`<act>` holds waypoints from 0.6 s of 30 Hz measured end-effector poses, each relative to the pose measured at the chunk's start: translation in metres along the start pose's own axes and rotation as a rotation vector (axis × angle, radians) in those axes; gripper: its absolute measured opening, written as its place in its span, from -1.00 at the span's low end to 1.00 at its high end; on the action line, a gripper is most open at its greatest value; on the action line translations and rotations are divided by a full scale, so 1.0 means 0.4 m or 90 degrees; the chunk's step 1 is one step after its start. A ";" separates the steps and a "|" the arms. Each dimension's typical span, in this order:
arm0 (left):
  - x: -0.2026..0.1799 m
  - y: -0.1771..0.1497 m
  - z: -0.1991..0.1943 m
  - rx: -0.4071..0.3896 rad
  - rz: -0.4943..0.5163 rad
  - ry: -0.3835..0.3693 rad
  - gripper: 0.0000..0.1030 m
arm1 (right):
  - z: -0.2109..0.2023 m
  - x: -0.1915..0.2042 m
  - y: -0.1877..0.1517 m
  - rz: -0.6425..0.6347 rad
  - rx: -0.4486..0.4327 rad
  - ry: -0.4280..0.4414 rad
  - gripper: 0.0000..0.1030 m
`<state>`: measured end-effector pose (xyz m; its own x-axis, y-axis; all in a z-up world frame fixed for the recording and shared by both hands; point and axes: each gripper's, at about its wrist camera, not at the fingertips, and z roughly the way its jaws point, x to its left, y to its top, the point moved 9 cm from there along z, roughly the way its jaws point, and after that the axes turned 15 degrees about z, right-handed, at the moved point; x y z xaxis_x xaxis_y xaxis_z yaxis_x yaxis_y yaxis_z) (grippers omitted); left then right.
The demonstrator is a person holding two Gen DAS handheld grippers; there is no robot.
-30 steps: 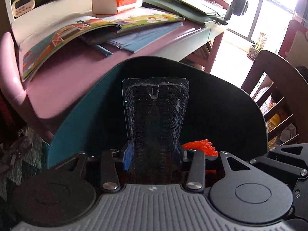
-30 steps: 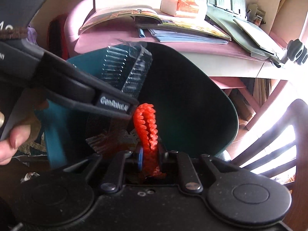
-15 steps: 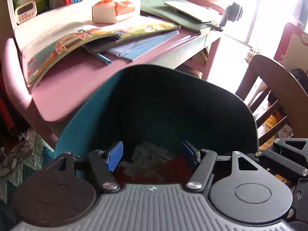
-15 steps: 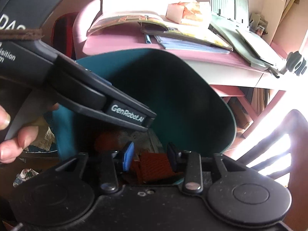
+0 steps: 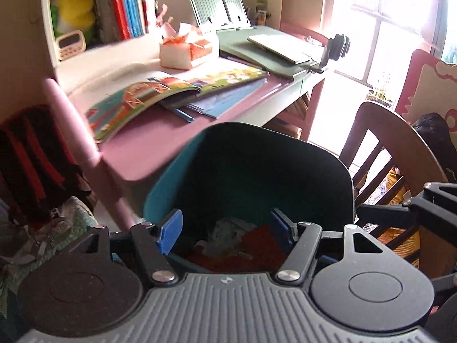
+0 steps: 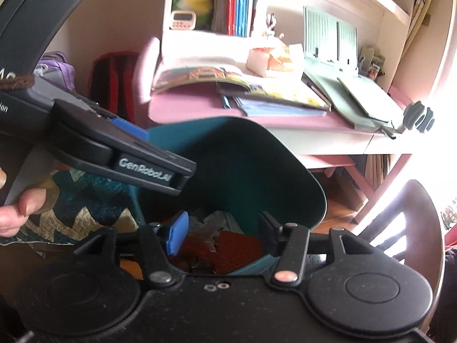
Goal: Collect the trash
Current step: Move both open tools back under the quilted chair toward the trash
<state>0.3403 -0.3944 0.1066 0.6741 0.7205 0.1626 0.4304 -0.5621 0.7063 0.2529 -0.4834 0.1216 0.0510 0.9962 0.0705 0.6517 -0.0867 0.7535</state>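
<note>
A dark teal trash bin (image 5: pixel 285 171) stands on the floor in front of the desk; it also shows in the right wrist view (image 6: pixel 271 165). Red and pale trash (image 5: pixel 251 243) lies at its bottom, also seen from the right wrist (image 6: pixel 228 245). My left gripper (image 5: pixel 227 228) is open and empty above the bin's near rim. My right gripper (image 6: pixel 225 234) is open and empty over the bin. The left gripper's body (image 6: pixel 114 148) crosses the left of the right wrist view.
A pink desk (image 5: pixel 148 148) behind the bin holds an open picture book (image 5: pixel 171 91), blue folders and a tissue box (image 5: pixel 182 54). A wooden chair (image 5: pixel 394 148) stands right of the bin. A red and black bag (image 5: pixel 31 154) and a quilt lie at the left.
My left gripper let go of the clear plastic tray and my right let go of the orange piece; both dropped into the bin. Both grippers opened and rose a little.
</note>
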 end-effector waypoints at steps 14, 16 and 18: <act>0.118 -0.159 -0.243 -0.038 -0.037 0.041 0.55 | -0.122 0.208 -0.018 -0.027 -0.039 0.090 0.14; 0.146 -0.194 -0.266 -0.036 -0.049 0.048 0.55 | -0.129 0.252 -0.028 -0.033 -0.041 0.111 0.14; 0.178 -0.237 -0.290 -0.033 -0.064 0.055 0.55 | -0.133 0.296 -0.040 -0.038 -0.040 0.135 0.14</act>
<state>0.2779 -0.2427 0.1309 0.5737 0.8059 0.1463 0.4599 -0.4647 0.7567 0.2084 -0.3645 0.1526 -0.1501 0.9763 0.1558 0.6001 -0.0352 0.7991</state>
